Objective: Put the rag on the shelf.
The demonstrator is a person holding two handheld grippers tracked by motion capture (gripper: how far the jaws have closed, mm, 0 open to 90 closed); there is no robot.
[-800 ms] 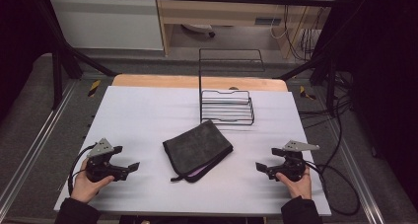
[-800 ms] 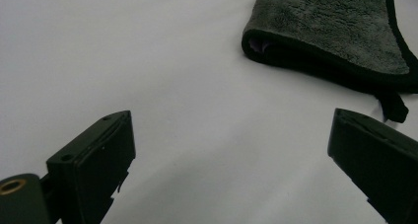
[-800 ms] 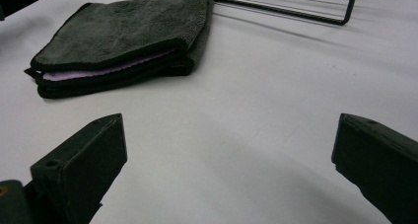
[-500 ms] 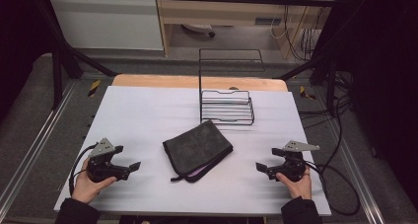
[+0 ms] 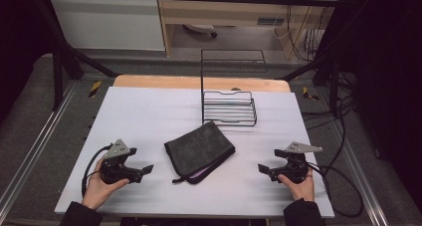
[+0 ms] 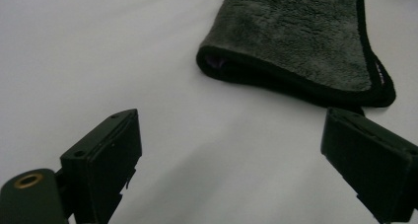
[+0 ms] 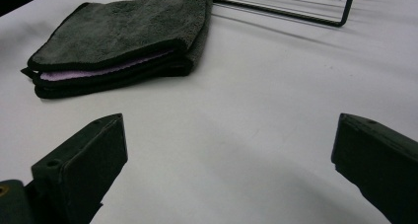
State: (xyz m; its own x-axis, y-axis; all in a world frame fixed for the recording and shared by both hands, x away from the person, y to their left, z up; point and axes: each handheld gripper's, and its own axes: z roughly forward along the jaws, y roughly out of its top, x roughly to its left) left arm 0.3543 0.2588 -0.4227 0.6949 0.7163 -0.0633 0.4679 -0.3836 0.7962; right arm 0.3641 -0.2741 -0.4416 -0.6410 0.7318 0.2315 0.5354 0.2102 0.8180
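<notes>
Your left claw (image 5: 148,169) sits low at the near left of the white surface (image 5: 149,116), its two black jaws spread wide with nothing between them, and your left hand (image 5: 99,188) wraps its body from below. Your right claw (image 5: 262,169) mirrors it at the near right, jaws just as wide apart and empty, with your right hand (image 5: 297,182) behind it. Both point inward toward the folded dark grey microfibre cloth (image 5: 199,151), which lies flat on the surface between them, apart from each. In the right gripper view a pale purple inner layer shows along the cloth's stacked open edge. Just beyond the cloth's far corner stands a black wire rack (image 5: 230,108) with a flat barred base and a tall upright frame at its back.
</notes>
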